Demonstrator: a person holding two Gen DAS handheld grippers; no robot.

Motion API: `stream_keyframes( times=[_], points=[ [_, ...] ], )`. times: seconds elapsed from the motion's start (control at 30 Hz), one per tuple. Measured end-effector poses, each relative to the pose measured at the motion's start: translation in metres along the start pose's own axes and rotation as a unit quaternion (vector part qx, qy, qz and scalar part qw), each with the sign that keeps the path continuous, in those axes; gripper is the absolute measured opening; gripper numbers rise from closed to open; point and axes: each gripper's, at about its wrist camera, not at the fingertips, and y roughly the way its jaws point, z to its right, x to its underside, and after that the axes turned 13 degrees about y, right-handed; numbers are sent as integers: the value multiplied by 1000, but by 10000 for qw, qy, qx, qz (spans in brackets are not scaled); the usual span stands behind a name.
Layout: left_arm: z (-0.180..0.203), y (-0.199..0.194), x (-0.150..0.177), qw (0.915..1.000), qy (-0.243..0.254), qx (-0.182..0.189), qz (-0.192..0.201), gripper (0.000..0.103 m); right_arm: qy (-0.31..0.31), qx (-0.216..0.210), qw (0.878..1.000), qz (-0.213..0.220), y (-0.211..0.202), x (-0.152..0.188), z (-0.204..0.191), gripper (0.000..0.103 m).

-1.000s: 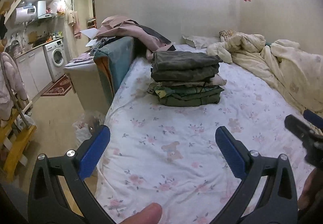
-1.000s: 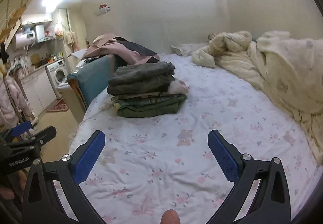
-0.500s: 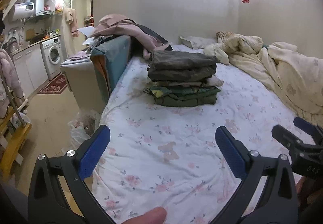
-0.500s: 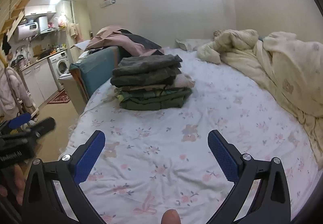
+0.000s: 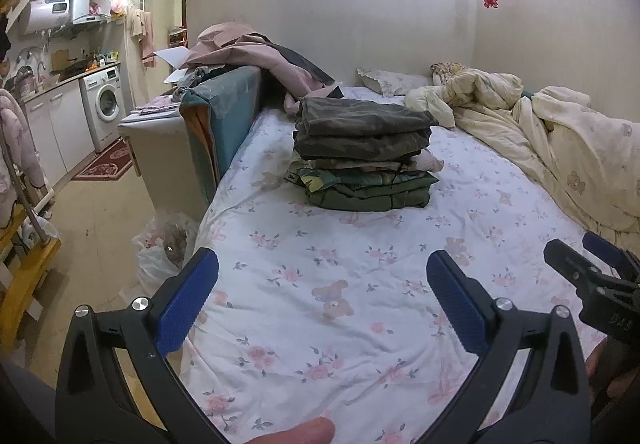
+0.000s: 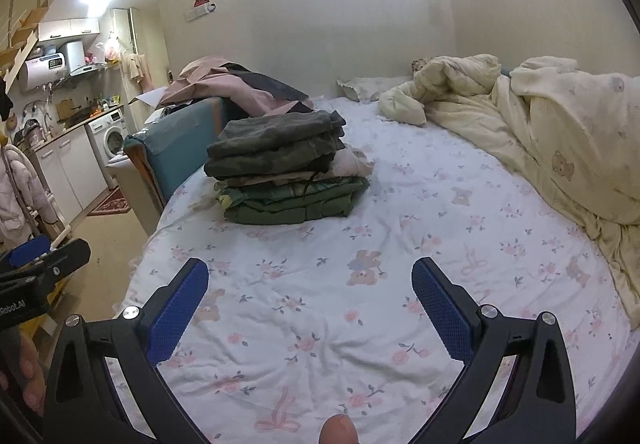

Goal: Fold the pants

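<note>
Olive folded pants stack [image 5: 362,151] on bed [image 5: 360,284]; both jaws apart, empty.

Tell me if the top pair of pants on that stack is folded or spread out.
Folded. The top pants lie as a compact, layered rectangle squarely on the stack of clothes, edges roughly aligned, no legs trailing onto the bed sheet.

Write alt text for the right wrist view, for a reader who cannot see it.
A stack of folded pants sits on a floral bed sheet, beyond the open, empty right tongs. A rumpled cream quilt lies right; the left tongs show at left.
</note>
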Motion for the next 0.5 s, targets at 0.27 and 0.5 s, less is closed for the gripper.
stream_keyframes(
  times=[0.27,0.5],
  points=[
    [1,-1,0,10000,46,14,25,103,-105,-26,9999,21,-1,0,-3,103],
    [4,-5,0,9999,61,-45,69,103,-163,-14,9998,93,-2,2,-5,103]
  ],
)
